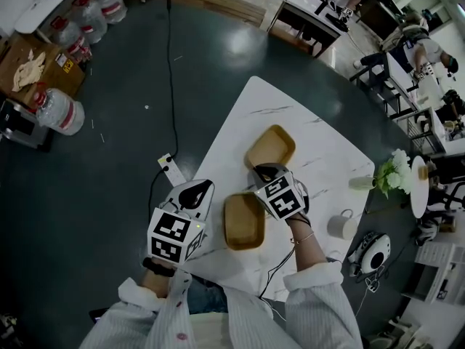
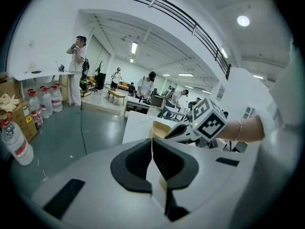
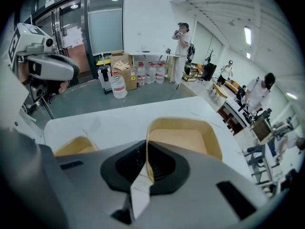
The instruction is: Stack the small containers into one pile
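With the right tongs (image 3: 147, 168) clamped on the near wall of the far container (image 3: 183, 138), at frame centre in the head view, lift it level and clear of the desk (image 1: 247, 115). Use the left tongs (image 2: 153, 163), seemingly pinched on the rim of the near container (image 1: 243, 222) just below, to steady that one. Line up corners, lower straight, release only once nested.
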A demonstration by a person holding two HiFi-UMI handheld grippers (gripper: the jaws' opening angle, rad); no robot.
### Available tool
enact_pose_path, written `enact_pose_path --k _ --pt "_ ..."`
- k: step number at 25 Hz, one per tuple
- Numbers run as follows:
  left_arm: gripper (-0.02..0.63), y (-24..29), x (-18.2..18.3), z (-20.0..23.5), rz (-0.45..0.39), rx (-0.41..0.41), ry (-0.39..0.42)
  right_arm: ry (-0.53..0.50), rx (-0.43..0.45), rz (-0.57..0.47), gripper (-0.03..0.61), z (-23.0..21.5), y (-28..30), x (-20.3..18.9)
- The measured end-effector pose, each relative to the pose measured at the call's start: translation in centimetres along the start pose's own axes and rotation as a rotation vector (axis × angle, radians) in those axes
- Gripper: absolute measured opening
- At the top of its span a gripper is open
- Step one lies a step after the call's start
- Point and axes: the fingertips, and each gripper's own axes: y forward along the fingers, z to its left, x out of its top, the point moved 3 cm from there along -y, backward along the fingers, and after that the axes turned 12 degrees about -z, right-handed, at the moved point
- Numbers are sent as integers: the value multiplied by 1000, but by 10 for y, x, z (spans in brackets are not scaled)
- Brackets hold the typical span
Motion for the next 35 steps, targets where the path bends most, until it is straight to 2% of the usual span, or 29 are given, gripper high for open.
enact_pose_path --k 22,35 --pt "23 -46 9 -54 -88 13 51 -67 -39 -154 18 34 -89 22" --pt "23 -83 -3 -97 -136 43 71 -204 16 -201 18 89 -140 15"
